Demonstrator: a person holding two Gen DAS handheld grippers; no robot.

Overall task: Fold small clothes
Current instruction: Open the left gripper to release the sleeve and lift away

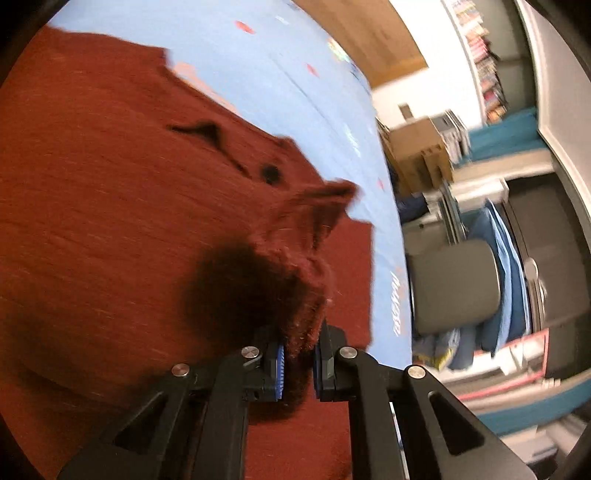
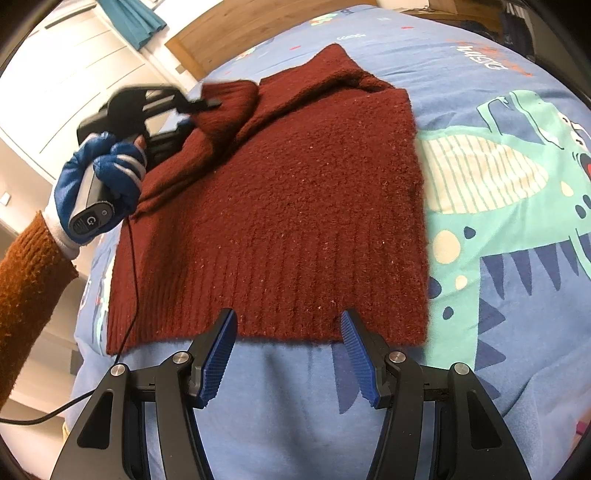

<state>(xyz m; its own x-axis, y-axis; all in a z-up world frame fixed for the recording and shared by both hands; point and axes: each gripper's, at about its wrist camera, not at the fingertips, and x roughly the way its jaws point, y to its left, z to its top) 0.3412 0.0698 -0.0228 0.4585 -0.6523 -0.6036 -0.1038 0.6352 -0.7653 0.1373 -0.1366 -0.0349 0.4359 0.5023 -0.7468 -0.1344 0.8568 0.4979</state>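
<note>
A dark red knitted sweater lies on a blue dinosaur-print bedsheet, its ribbed hem toward the right wrist camera. My left gripper is shut on a bunched sleeve of the sweater and holds it lifted above the sweater's body. In the right wrist view the left gripper shows at the sweater's left side, held by a blue-gloved hand. My right gripper is open and empty, its fingertips just over the hem.
A black cable runs over the sweater's left edge. A wooden headboard is at the far end of the bed. Beside the bed are cardboard boxes, a grey chair and shelves.
</note>
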